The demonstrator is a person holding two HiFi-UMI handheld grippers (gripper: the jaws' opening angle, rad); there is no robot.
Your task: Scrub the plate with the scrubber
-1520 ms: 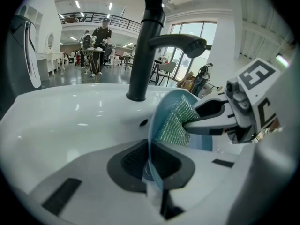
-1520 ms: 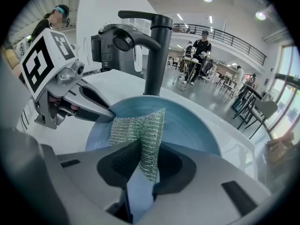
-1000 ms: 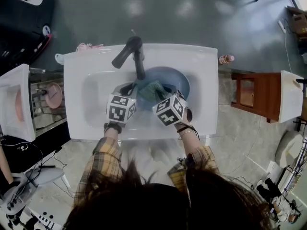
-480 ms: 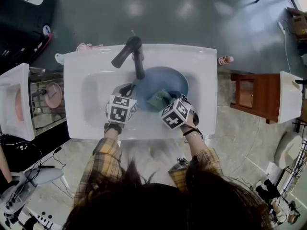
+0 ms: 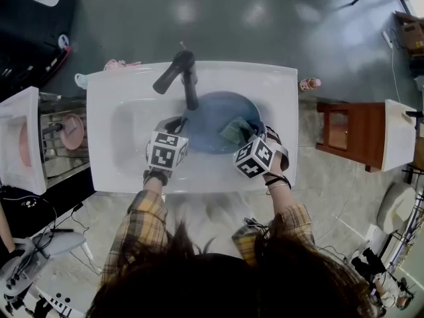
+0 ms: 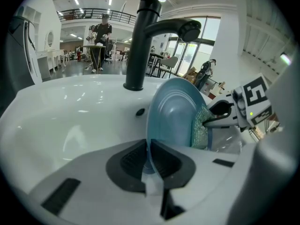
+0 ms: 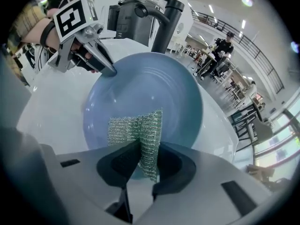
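A blue plate (image 5: pixel 212 121) stands tilted in the white sink (image 5: pixel 126 134), under the black faucet (image 5: pixel 185 75). My left gripper (image 5: pixel 177 124) is shut on the plate's left rim; in the left gripper view the rim (image 6: pixel 151 139) sits pinched between the pads. My right gripper (image 5: pixel 250 136) is shut on a green mesh scrubber (image 5: pixel 236 130), which lies against the right part of the plate's face. In the right gripper view the scrubber (image 7: pixel 136 128) hangs folded from the jaws in front of the plate (image 7: pixel 150 88), with the left gripper (image 7: pixel 108 70) at the plate's upper left edge.
The faucet's spout (image 6: pixel 140 36) rises just behind the plate. A metal rack with a pink dish (image 5: pixel 73 131) stands left of the sink, a wooden stool (image 5: pixel 351 134) to its right. A small bottle (image 5: pixel 311 82) is by the sink's far right corner.
My right gripper has slid the scrubber rightwards across the plate, from near its middle to its right side, and has rolled a little. The left gripper and the plate have stayed put.
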